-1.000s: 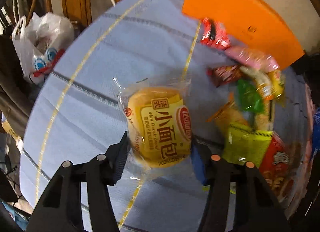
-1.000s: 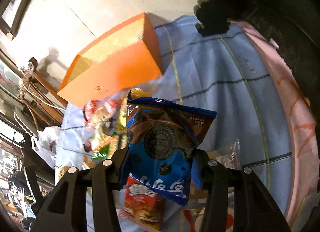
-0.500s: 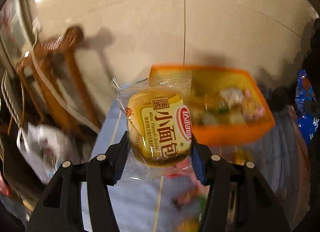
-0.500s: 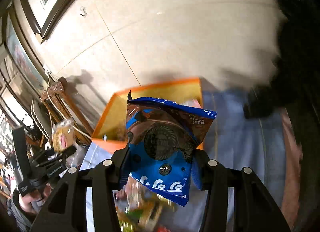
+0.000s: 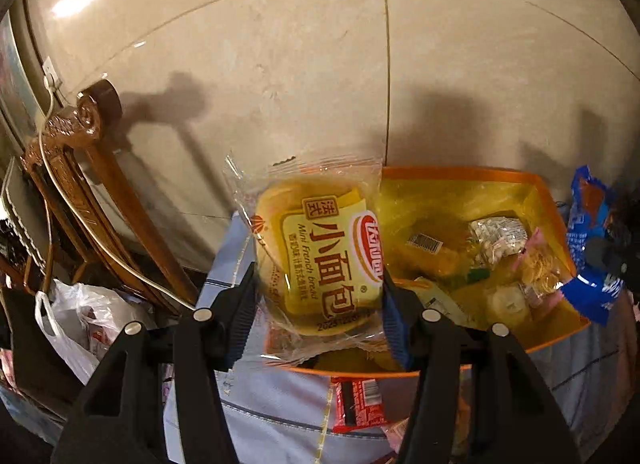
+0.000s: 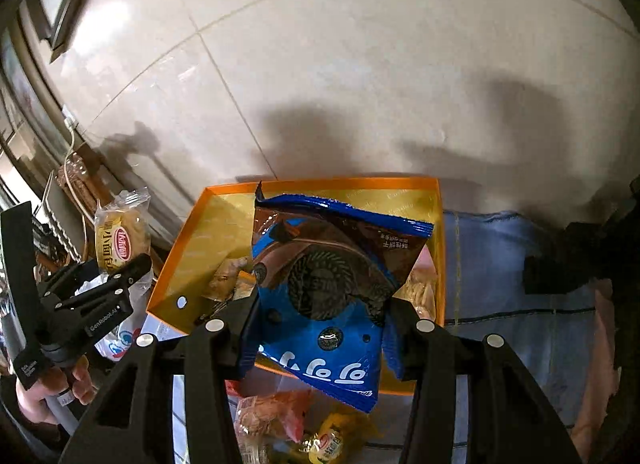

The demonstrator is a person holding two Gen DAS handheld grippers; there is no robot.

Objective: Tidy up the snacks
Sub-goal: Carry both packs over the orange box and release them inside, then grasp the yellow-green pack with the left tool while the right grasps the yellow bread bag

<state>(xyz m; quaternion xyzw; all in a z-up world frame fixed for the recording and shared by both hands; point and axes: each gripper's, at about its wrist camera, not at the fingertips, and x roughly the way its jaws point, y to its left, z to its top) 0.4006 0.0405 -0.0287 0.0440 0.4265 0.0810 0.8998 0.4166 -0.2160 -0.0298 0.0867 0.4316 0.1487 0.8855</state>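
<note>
My left gripper (image 5: pixel 318 312) is shut on a yellow mini French bread packet (image 5: pixel 320 252) and holds it in the air over the near left corner of the orange box (image 5: pixel 460 173). My right gripper (image 6: pixel 320 328) is shut on a blue cookie bag (image 6: pixel 332 284), raised above the near edge of the same orange box (image 6: pixel 192 223). The box holds several wrapped snacks (image 5: pixel 496 236). The right wrist view also shows the left gripper (image 6: pixel 120 268) with the bread packet (image 6: pixel 122 236) at the box's left side. The blue bag (image 5: pixel 592 240) shows at the right edge of the left wrist view.
Loose snacks lie on the blue striped tablecloth (image 6: pixel 508 264) in front of the box, among them a red packet (image 5: pixel 358 404) and a yellow one (image 6: pixel 328 440). A carved wooden chair (image 5: pixel 80 151) and a white plastic bag (image 5: pixel 76 320) stand left. A tiled wall is behind.
Both grippers have lifted their packets off the table and swung up towards the orange box. The views now face the wall and look into the box.
</note>
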